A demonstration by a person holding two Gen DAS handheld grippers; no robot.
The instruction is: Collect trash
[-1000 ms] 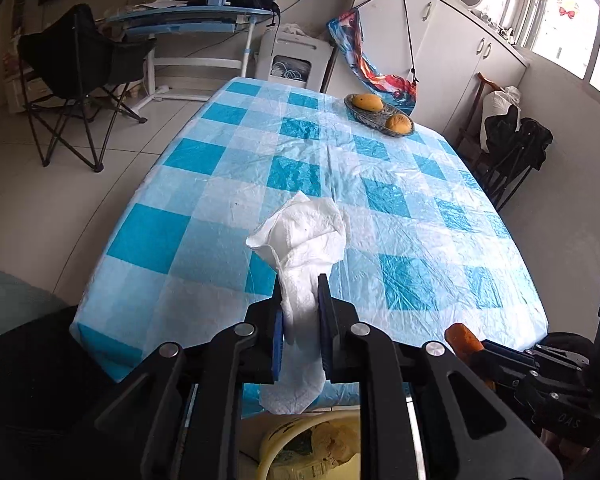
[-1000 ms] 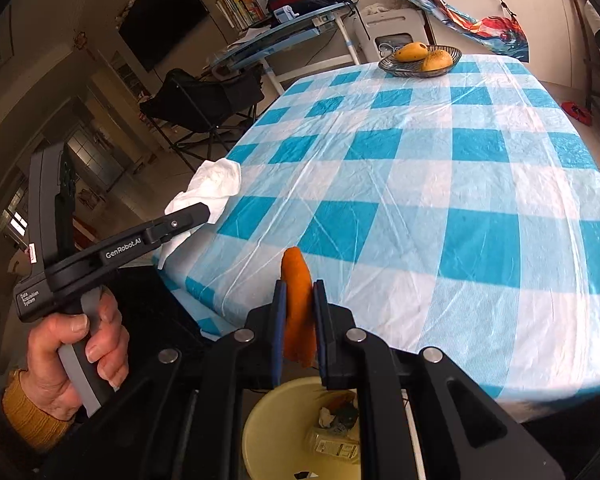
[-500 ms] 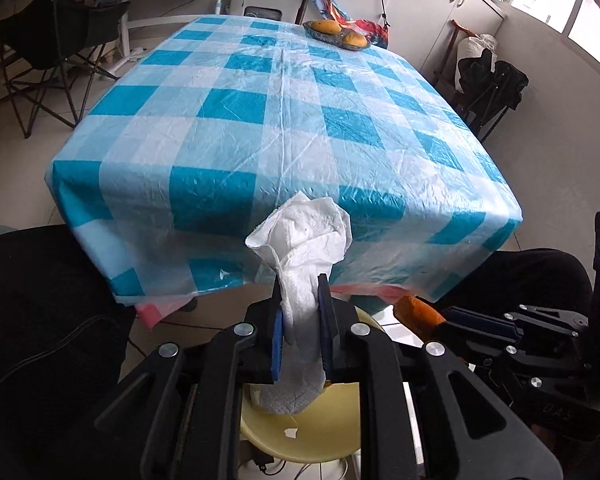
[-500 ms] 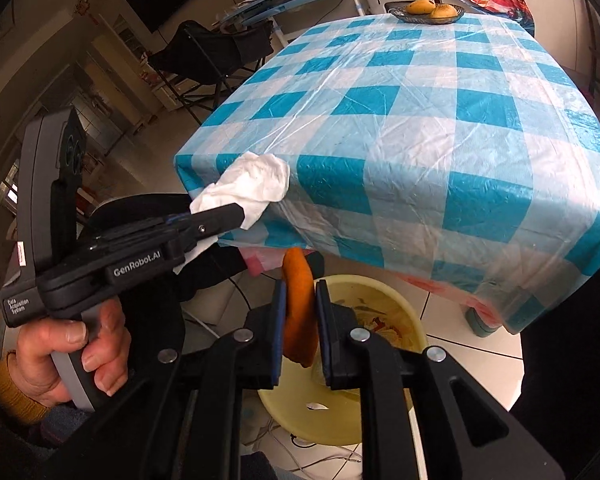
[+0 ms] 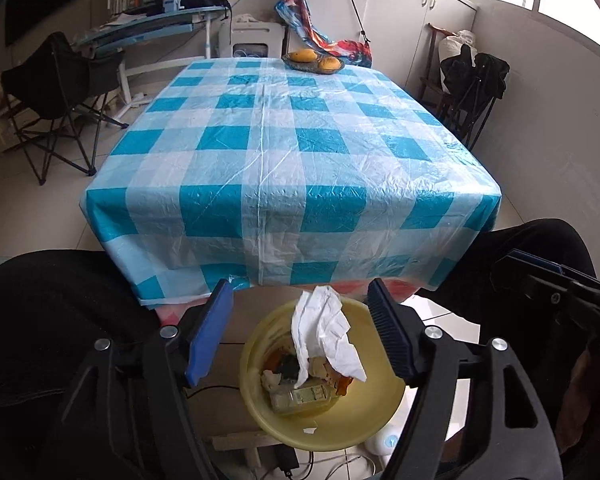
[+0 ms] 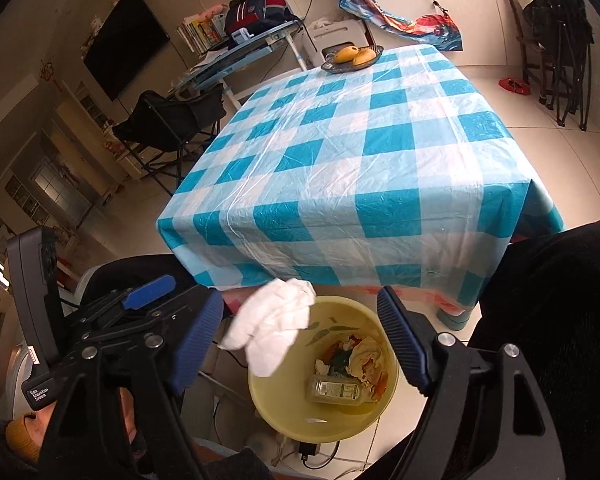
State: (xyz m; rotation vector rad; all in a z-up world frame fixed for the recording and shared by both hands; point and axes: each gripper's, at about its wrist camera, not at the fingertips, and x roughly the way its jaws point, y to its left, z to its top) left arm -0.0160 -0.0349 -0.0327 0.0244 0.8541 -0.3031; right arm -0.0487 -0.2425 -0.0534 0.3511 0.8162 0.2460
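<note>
Trash fills the round yellow plastic bin [image 5: 256, 400] on the floor just below the near edge of the table [image 6: 388, 184], which wears a blue-and-white checked plastic cloth. A crumpled white paper tissue [image 5: 324, 332] hangs loose above the bin's rim, touching neither pad. The left gripper [image 5: 300, 332] has just been opening and stands released, with the tissue between its jaws. The right gripper [image 6: 300, 340] has likewise just been opening and stands released, nothing between its jaws but the bin below.

Wrist views, steeply down, sharing bin [image 5: 256, 408]
</note>
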